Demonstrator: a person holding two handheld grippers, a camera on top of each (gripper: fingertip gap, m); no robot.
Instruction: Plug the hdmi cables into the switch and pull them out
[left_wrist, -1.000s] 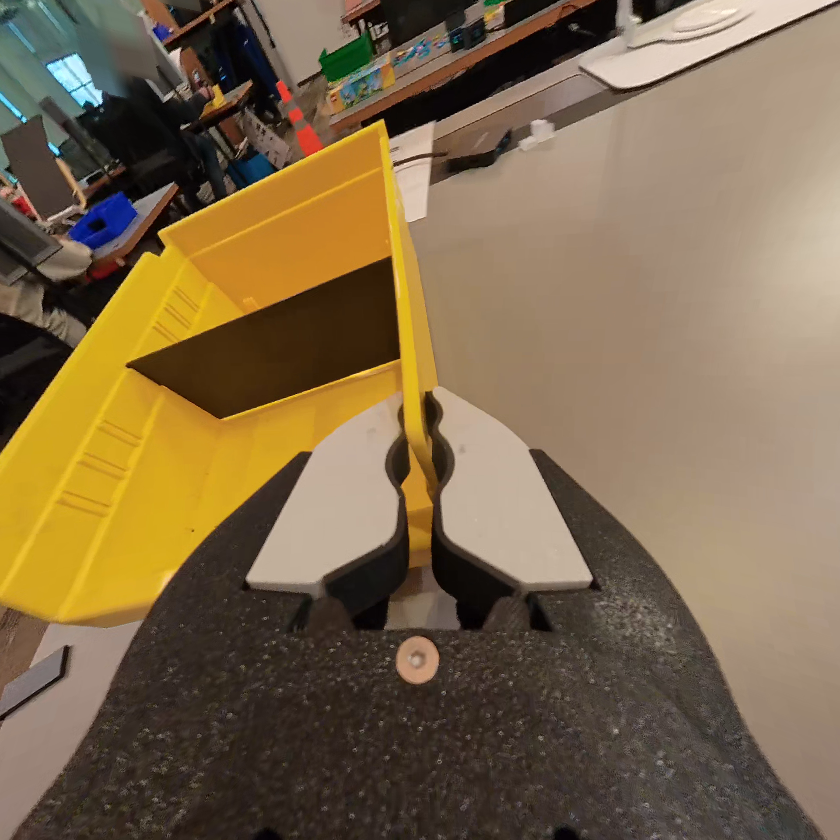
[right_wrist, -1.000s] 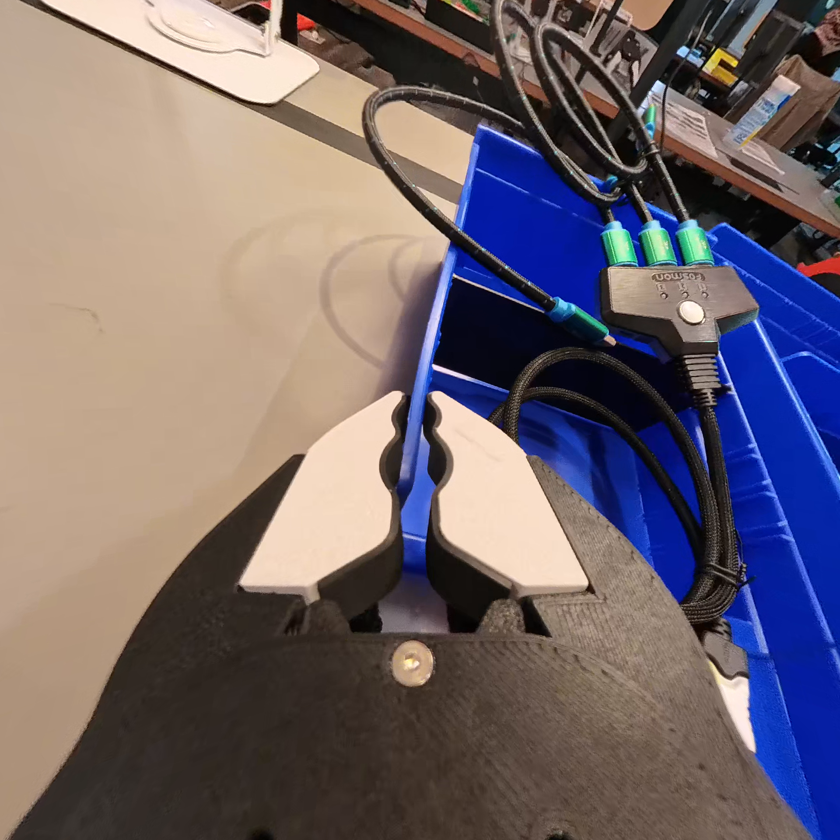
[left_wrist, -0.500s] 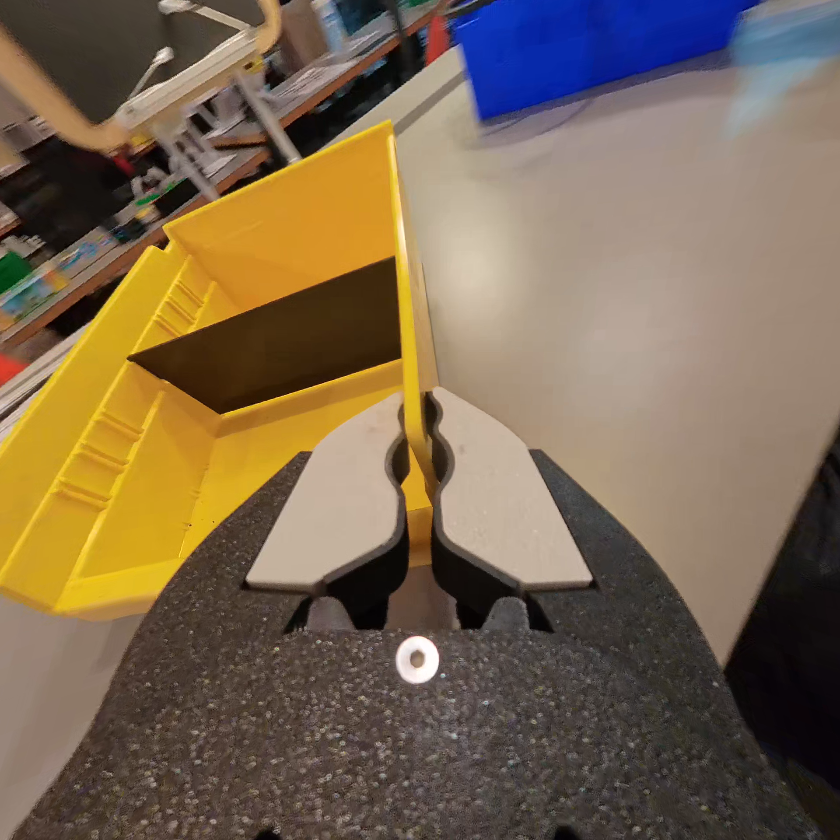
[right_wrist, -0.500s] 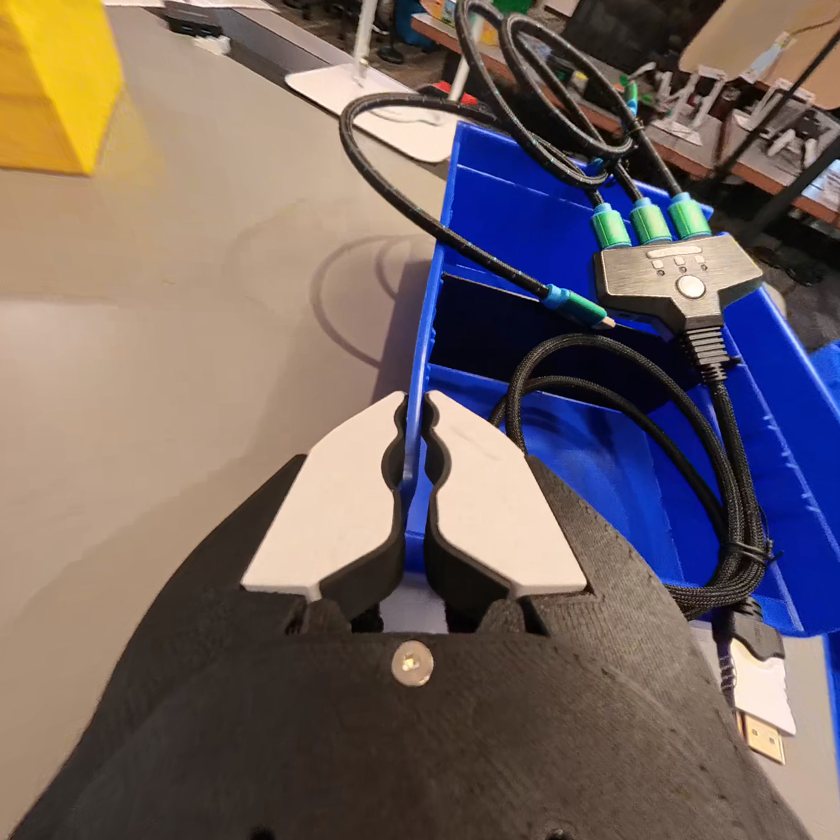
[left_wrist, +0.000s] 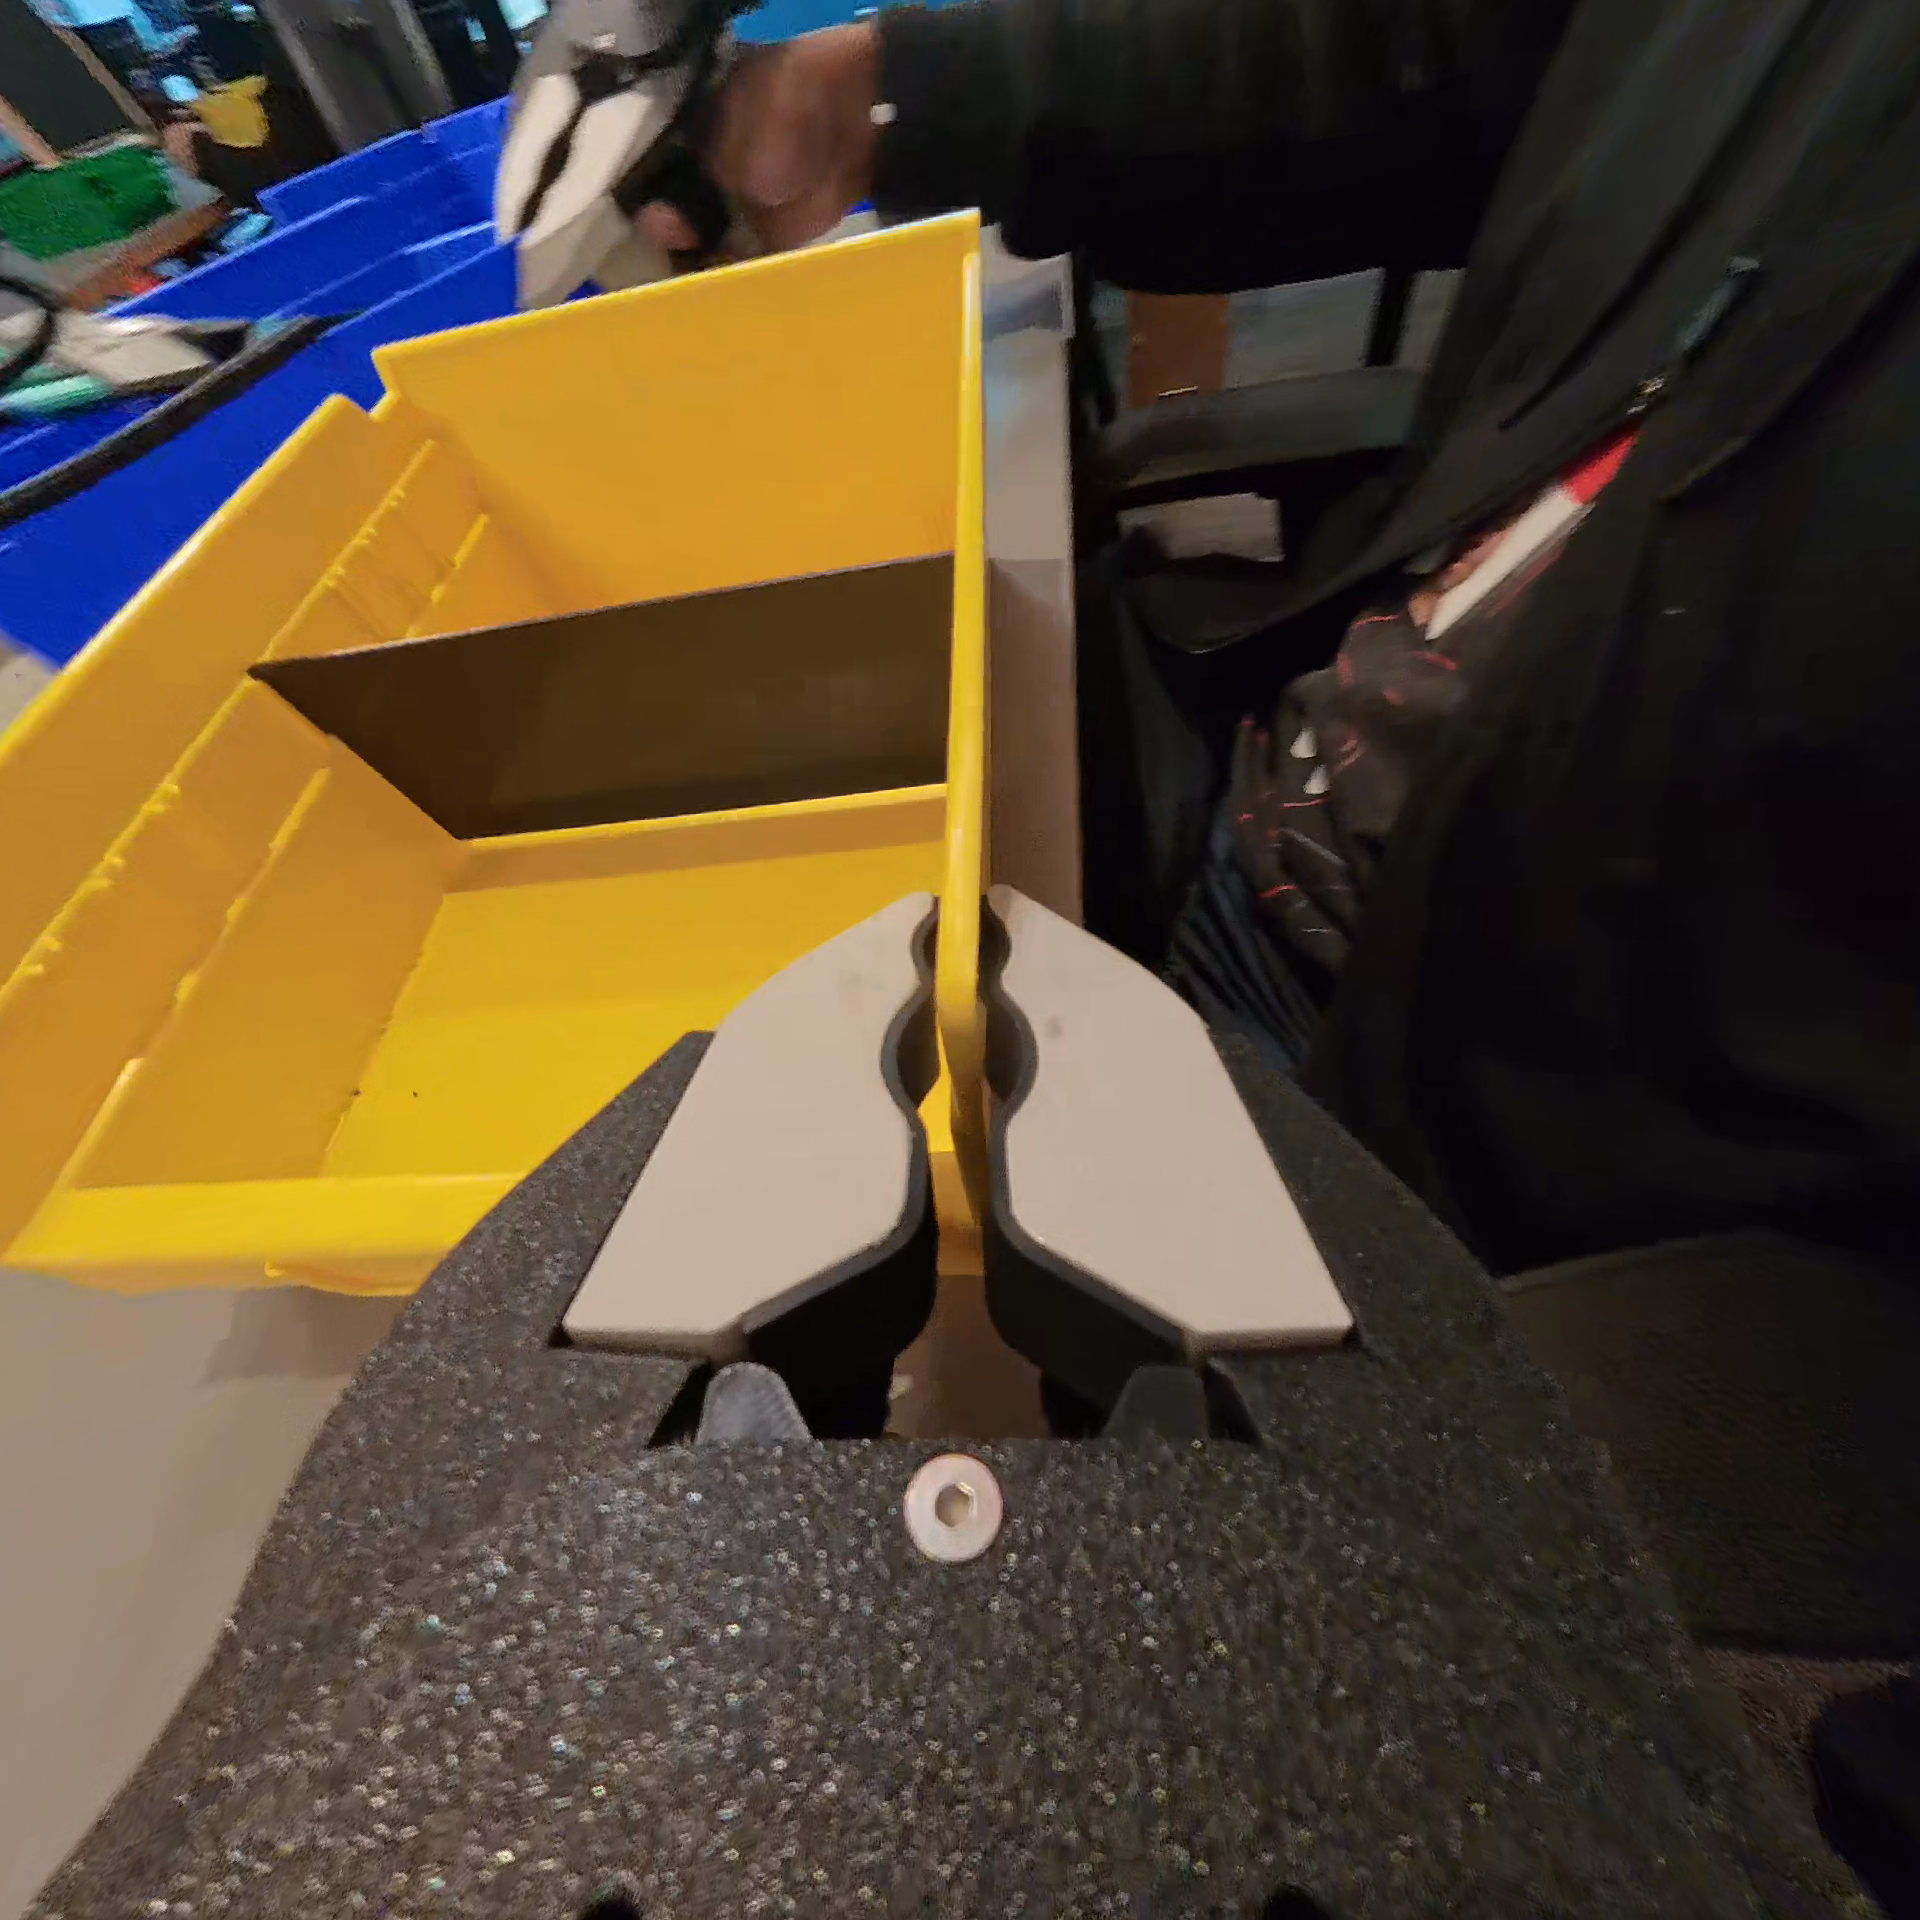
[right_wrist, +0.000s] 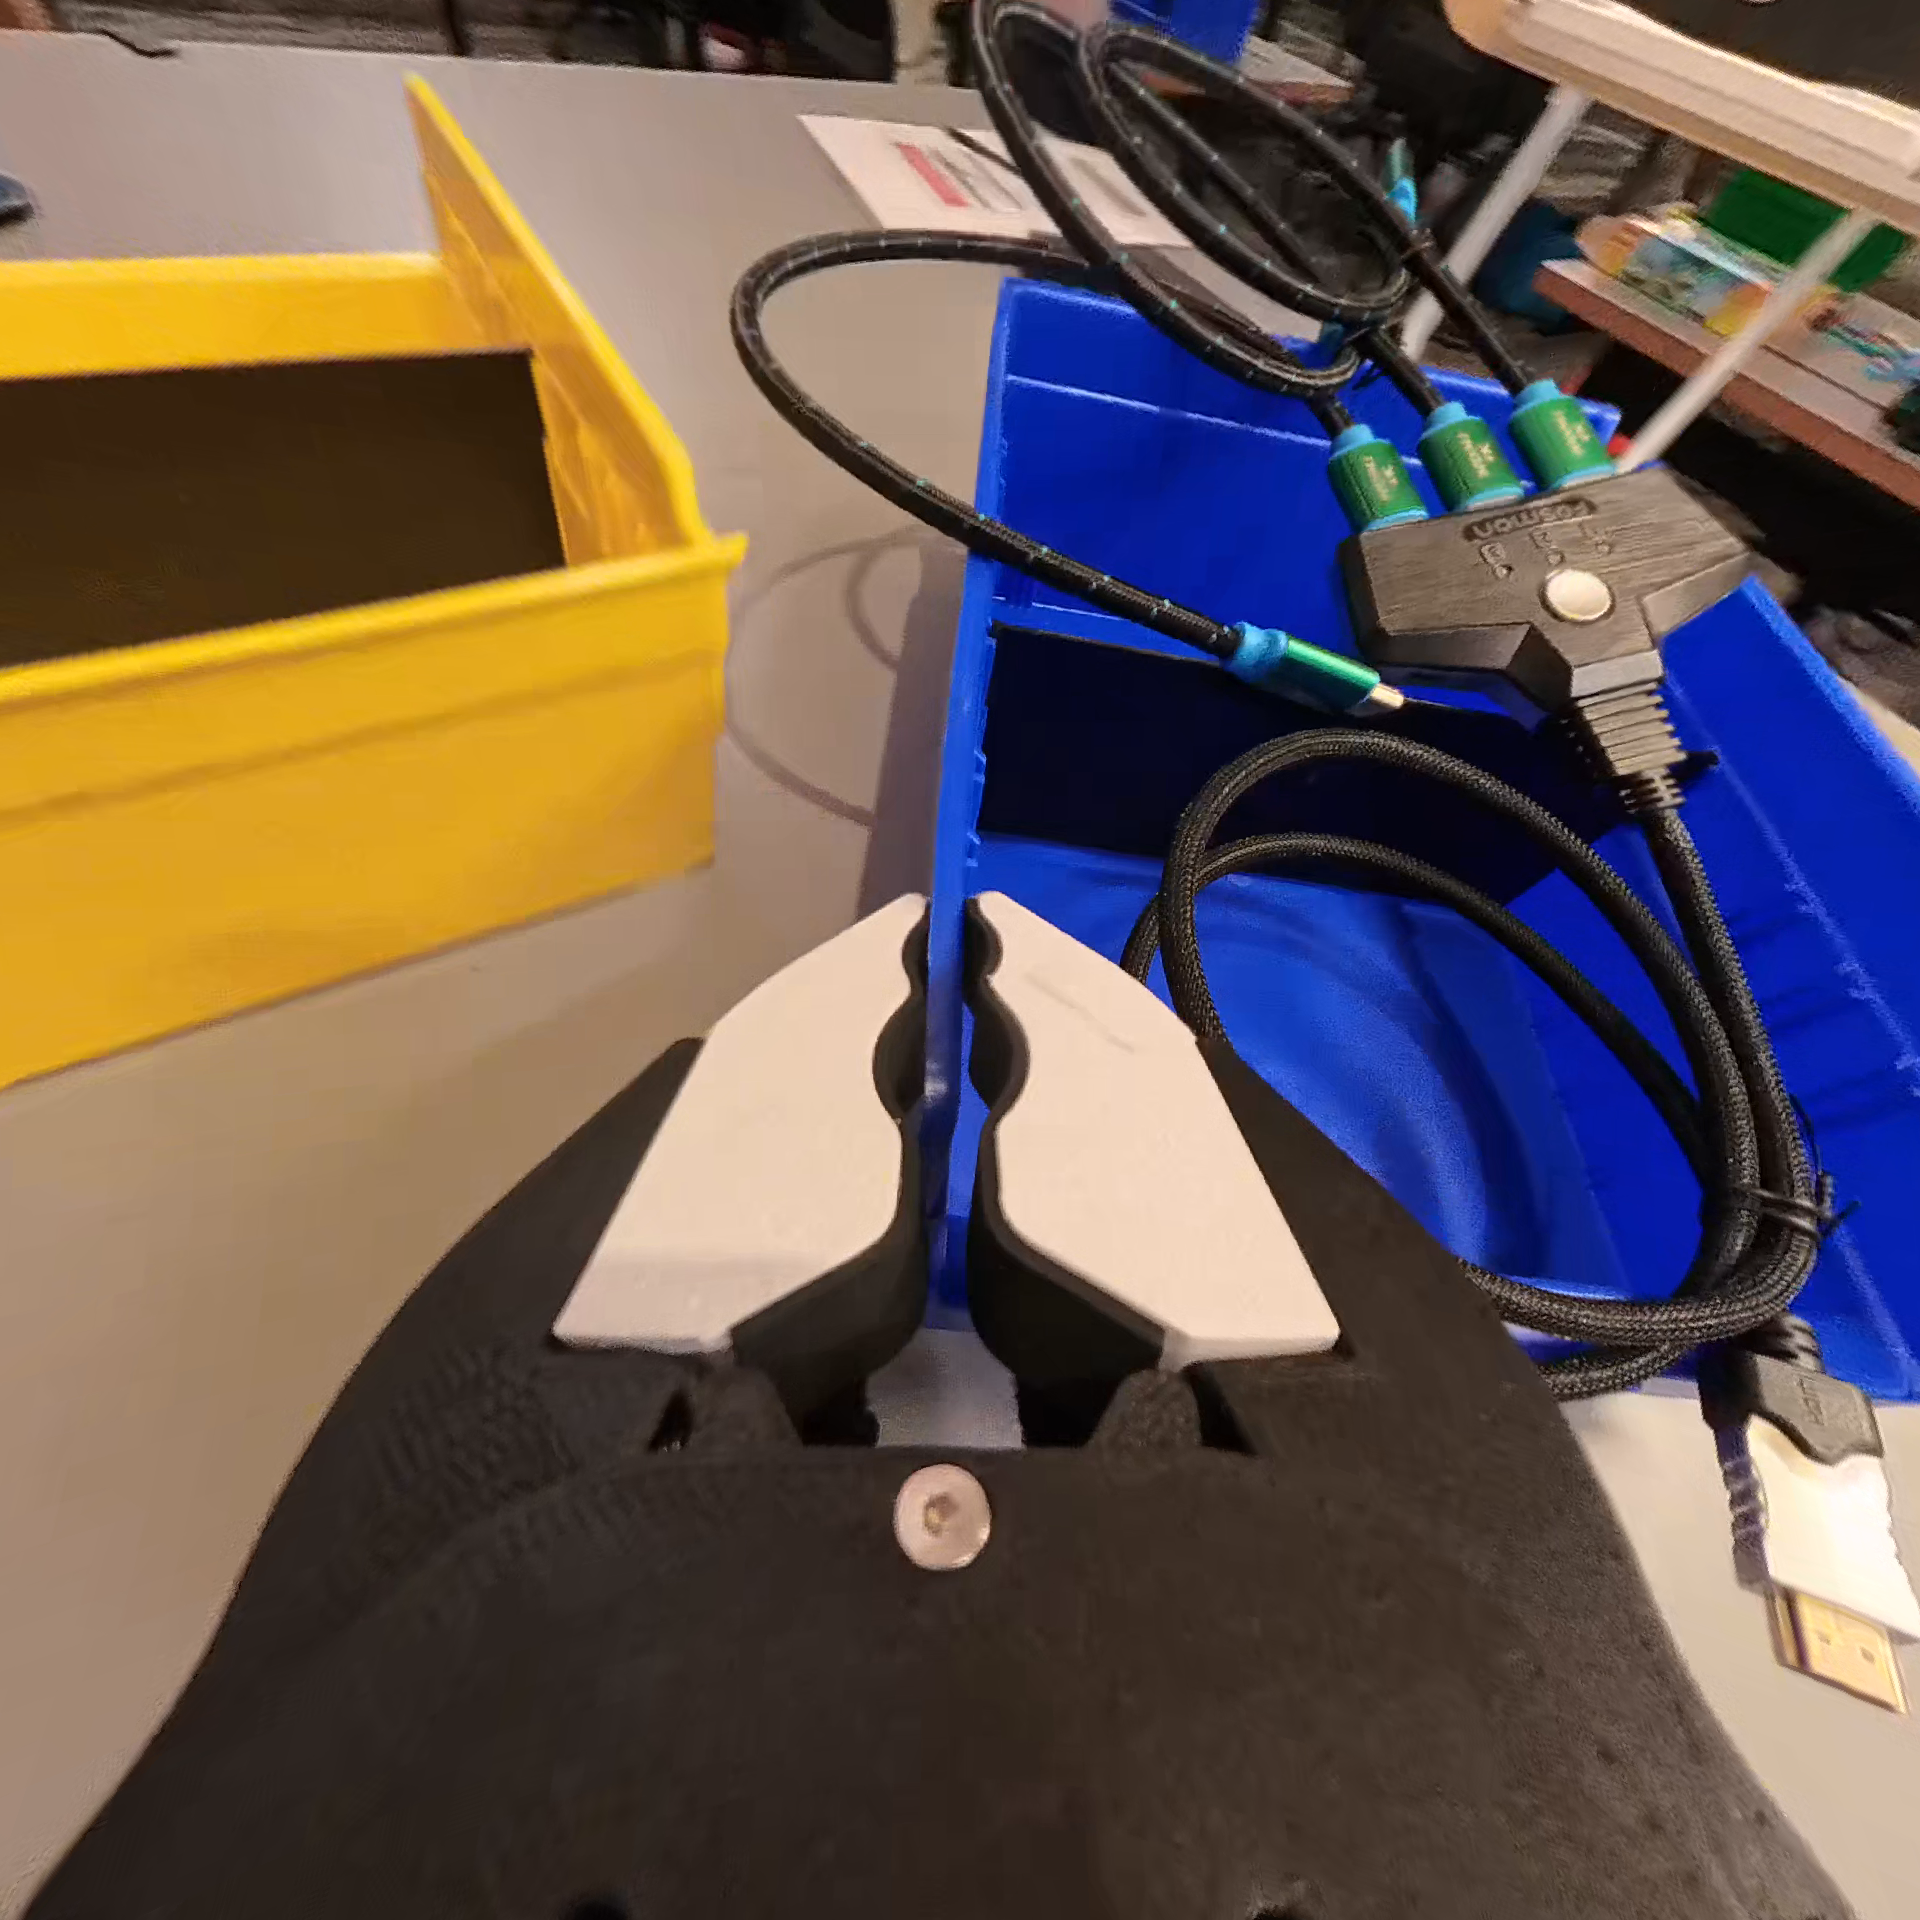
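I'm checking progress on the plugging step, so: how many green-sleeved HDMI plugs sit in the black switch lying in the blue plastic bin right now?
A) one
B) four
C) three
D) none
C: in the right wrist view three green-sleeved plugs sit side by side in the black switch over the blue plastic bin, while a fourth green plug lies loose beside it, unplugged.

The left hand-held gripper (left_wrist: 961, 914) is clamped on a thin wall; the right hand-held gripper (right_wrist: 948, 909) is clamped likewise, both pointed toward 12 o'clock.
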